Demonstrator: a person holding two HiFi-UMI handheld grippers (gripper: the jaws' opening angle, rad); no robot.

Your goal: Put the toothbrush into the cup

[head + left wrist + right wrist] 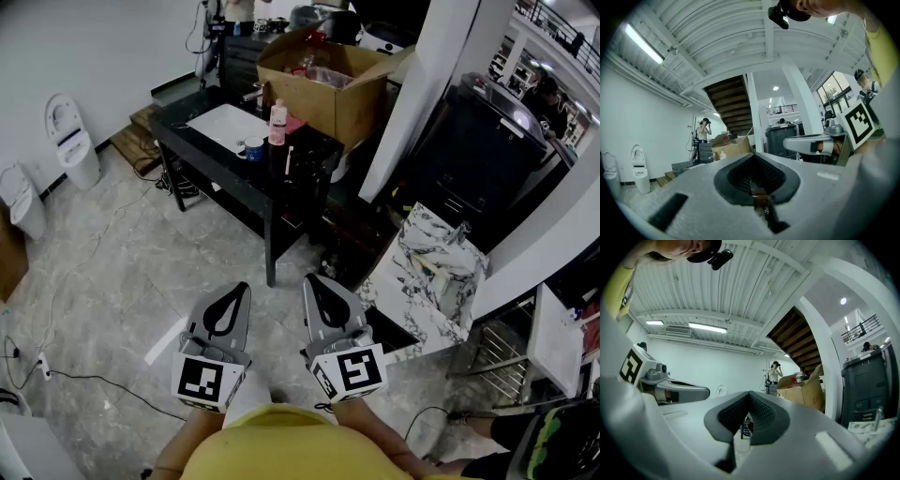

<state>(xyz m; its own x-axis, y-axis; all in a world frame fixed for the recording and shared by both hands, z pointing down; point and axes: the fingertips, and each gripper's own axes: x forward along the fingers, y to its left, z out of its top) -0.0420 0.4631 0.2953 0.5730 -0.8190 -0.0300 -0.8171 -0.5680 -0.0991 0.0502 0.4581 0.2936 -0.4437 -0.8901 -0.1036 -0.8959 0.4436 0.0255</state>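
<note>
Your yellow shirt (281, 445) is cut off at the head view's bottom edge. On the far black table (314, 155), the pale stick (289, 160) and blue cup (254, 148) are too small to make out.

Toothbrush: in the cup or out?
Out. The toothbrush, seen as a thin white stick, lies on the black table just right of the blue cup, apart from it.

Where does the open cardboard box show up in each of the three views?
Head view: the cardboard box is at top centre, at the far end of the black table.
Left gripper view: the box is small, just left of centre.
Right gripper view: the box is right of centre, at mid-height.
Shared landmark: the dark bin, to the right of the box in all three views.
</note>
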